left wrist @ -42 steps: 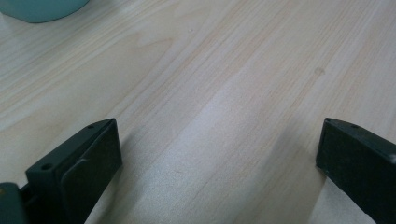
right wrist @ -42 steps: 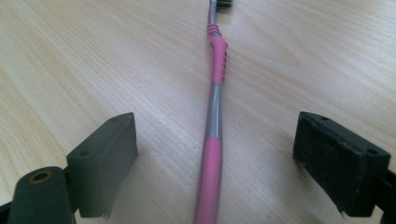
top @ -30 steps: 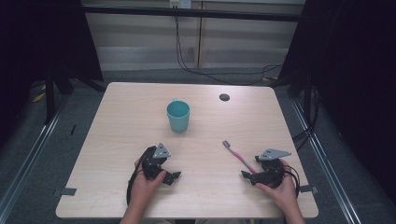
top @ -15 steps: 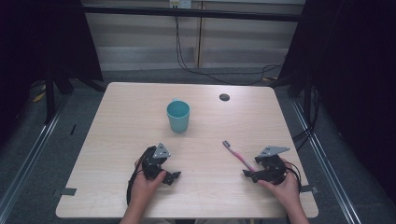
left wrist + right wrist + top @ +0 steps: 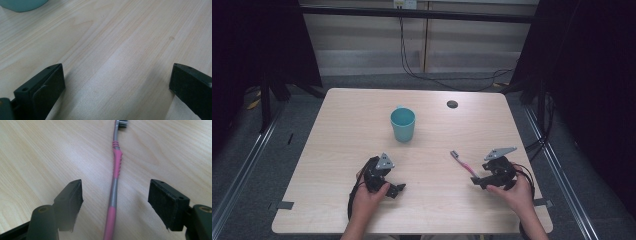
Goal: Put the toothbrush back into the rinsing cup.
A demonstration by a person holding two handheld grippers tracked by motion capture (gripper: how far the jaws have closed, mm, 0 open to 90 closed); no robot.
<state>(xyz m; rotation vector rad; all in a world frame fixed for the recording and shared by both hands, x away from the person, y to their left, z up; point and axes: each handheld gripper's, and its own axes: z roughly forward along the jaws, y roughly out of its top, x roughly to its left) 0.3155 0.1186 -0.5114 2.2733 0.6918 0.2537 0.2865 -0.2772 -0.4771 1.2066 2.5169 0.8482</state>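
A: At the lower right of the high view, the right tool (image 5: 476, 181) sits low over the bench (image 5: 362, 125), held in a hand. Where's the toothbrush?

B: The toothbrush (image 5: 463, 163) lies flat on the bench, running from the tool's tip up and to the left, bristle head at the far end. In the right gripper view its pink and grey handle (image 5: 114, 192) runs up the middle of the frame between the two black jaws.

A: Is it gripped?

B: No. The jaws have just been closing, with the handle between them, but wood shows on both sides of the handle and neither pad touches it.

A: And the other side?

B: The left tool (image 5: 396, 191) is at the lower left of centre, jaws spread wide over bare wood. The teal cup (image 5: 402, 124) stands upright in the upper middle of the bench, well apart from both tools, and a small dark disc (image 5: 452, 104) lies near the far edge
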